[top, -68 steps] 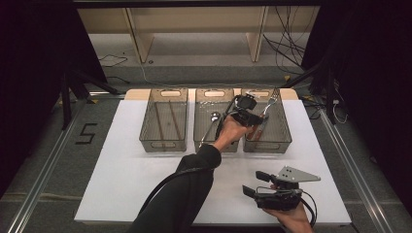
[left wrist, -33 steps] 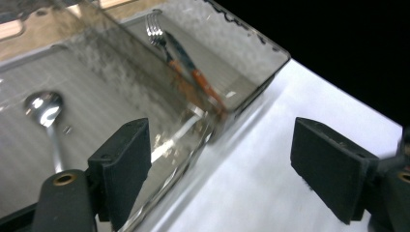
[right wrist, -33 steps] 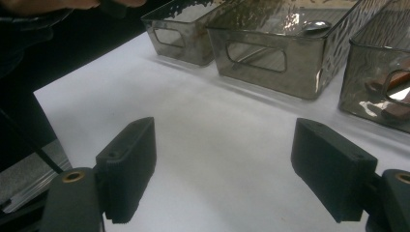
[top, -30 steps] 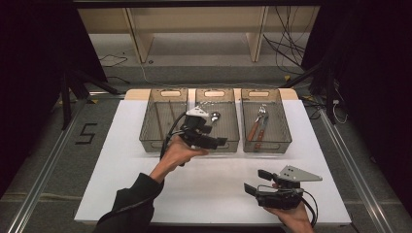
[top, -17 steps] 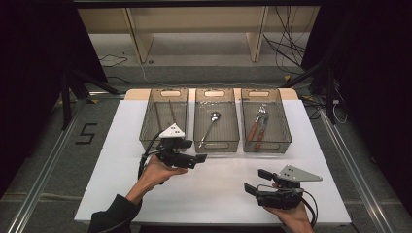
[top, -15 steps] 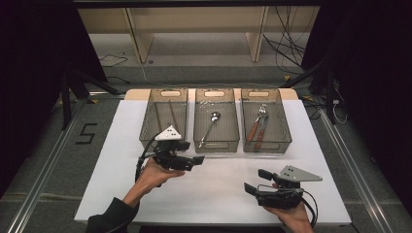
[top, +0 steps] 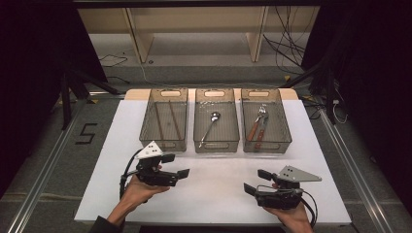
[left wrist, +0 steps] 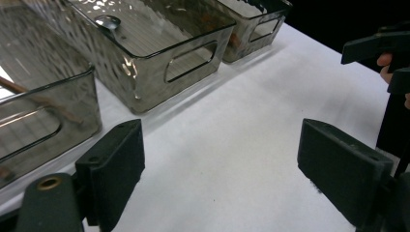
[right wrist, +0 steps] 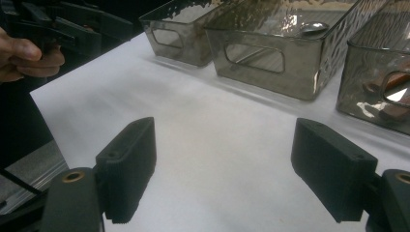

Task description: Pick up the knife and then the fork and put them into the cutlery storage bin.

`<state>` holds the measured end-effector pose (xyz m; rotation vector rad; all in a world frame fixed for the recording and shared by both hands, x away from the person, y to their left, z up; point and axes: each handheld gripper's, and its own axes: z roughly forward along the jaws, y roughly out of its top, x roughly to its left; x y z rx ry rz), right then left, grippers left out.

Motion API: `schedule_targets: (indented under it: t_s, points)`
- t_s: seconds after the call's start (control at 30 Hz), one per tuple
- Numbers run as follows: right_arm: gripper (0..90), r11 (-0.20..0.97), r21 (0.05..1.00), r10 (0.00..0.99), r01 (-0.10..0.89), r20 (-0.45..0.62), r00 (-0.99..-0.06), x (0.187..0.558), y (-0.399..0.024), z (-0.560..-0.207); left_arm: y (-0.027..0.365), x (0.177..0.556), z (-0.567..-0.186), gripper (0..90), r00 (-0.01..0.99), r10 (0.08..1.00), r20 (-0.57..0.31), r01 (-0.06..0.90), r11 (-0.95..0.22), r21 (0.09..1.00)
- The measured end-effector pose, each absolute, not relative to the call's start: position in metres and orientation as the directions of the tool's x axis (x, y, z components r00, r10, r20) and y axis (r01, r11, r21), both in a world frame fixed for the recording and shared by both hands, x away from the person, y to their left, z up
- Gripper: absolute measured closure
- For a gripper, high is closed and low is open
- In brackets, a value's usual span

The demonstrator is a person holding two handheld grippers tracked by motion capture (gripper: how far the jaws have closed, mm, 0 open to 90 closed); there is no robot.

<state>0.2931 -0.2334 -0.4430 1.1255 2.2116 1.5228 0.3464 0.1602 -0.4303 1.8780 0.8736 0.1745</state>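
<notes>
Three clear bins stand in a row at the back of the white table (top: 218, 194). The left bin (top: 164, 141) holds thin brown sticks, the middle bin (top: 216, 143) a metal spoon (top: 211, 127), the right bin (top: 267, 144) orange-handled pliers (top: 257, 127). My left gripper (top: 176, 165) hovers in front of the left bin, open with nothing between its pads (left wrist: 116, 169); its jaws have just been opening a little. My right gripper (top: 255, 181) rests near the front right, open over bare table (right wrist: 225, 140).
The table's front edge lies just under both hands. In the left gripper view the right gripper (left wrist: 382, 48) shows at the far right. In the right gripper view a hand (right wrist: 29, 58) shows at the top left. Shelving and cables lie beyond the table.
My left gripper has drawn back from the right bin across the row to the near left of the table and sunk lower. The right gripper has stayed put.
</notes>
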Motion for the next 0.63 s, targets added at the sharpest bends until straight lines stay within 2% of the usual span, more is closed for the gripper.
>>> schedule_targets:
  t_s: [0.63]
  points:
    - [25.0,0.170,0.872,0.701,0.459,0.220,-0.678,0.293,-0.232,-0.443,0.178,0.333,-0.443,15.5,0.703,0.663,-0.255,0.496,-0.201,0.845]
